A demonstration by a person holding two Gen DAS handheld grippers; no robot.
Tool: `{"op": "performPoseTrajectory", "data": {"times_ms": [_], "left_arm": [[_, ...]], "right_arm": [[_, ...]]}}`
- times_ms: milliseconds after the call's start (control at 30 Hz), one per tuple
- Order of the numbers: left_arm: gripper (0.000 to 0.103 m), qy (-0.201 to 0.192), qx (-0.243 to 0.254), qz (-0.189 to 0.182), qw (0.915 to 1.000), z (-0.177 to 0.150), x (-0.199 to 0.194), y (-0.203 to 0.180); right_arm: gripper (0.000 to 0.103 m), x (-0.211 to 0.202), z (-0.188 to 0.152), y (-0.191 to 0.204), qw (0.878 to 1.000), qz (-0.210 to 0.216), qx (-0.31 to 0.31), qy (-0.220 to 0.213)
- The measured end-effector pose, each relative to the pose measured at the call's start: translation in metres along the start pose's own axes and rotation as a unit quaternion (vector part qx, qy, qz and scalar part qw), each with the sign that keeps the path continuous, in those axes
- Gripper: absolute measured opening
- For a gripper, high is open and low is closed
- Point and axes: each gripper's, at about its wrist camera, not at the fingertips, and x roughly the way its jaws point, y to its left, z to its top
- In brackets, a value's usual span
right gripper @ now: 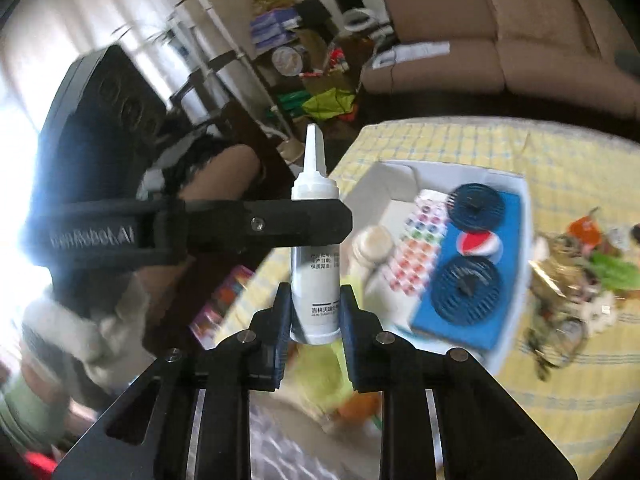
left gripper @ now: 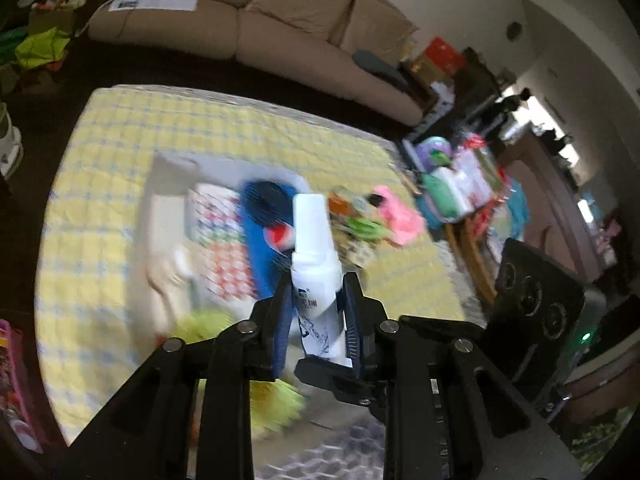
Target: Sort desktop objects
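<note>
Two grippers share one white squeeze bottle. From the left wrist view, the left gripper (left gripper: 316,300) has its blue-padded fingers pressed against the sides of the white squeeze bottle (left gripper: 314,248), which points toward 12 o'clock and leans slightly toward 11. A black piece, apparently part of the right gripper, lies across the bottle's base at 6 o'clock. The black body of the right gripper (left gripper: 532,300) stands at 3 o'clock. Behind the bottle, on the yellow checked cloth (left gripper: 120,140), sits a white cardboard box (left gripper: 168,208) holding a sheet of coloured paint pots (left gripper: 222,240) and a blue card (left gripper: 256,264) with a red, white and blue logo. A blurred pile of small toys (left gripper: 384,220) lies on the cloth at 2 o'clock, and a beige sofa (left gripper: 280,20) fills the 12 o'clock side. From the right wrist view, the right gripper (right gripper: 315,312) is closed on the bottle's lower end; the bottle (right gripper: 316,276) stands upright, its nozzle tip pointing to 12 o'clock. One finger (right gripper: 260,224) of the left gripper reaches in from 9 o'clock and crosses the front of the bottle just under its shoulder. The box (right gripper: 392,184) lies at 3 o'clock with the paint pots (right gripper: 420,248) beside the blue card (right gripper: 460,312), which carries two dark round discs. The toy pile (right gripper: 568,280) is farther out at 3 o'clock on the cloth (right gripper: 560,152).
</note>
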Motion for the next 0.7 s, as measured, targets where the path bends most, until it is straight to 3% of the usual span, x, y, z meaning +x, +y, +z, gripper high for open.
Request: {"op": "performPoseTrajectory", "data": {"times_ms": [133, 367, 700], "left_arm": [[0.023, 0.019, 0.004, 0.041, 0.9989, 0.028, 0.016, 0.037], [0.026, 0.042, -0.008, 0.067, 0.9968, 0.043, 0.050, 0.090], [0.026, 0.045, -0.020, 0.039, 0.9980, 0.035, 0.060, 0.099]], "right_arm": [[0.023, 0.046, 0.021, -0.015, 0.997, 0.025, 0.068, 0.025], [0.023, 0.108, 0.038, -0.034, 0.988, 0.021, 0.141, 0.065], [0.023, 0.106, 0.027, -0.046, 0.981, 0.042, 0.174, 0.070]]}}
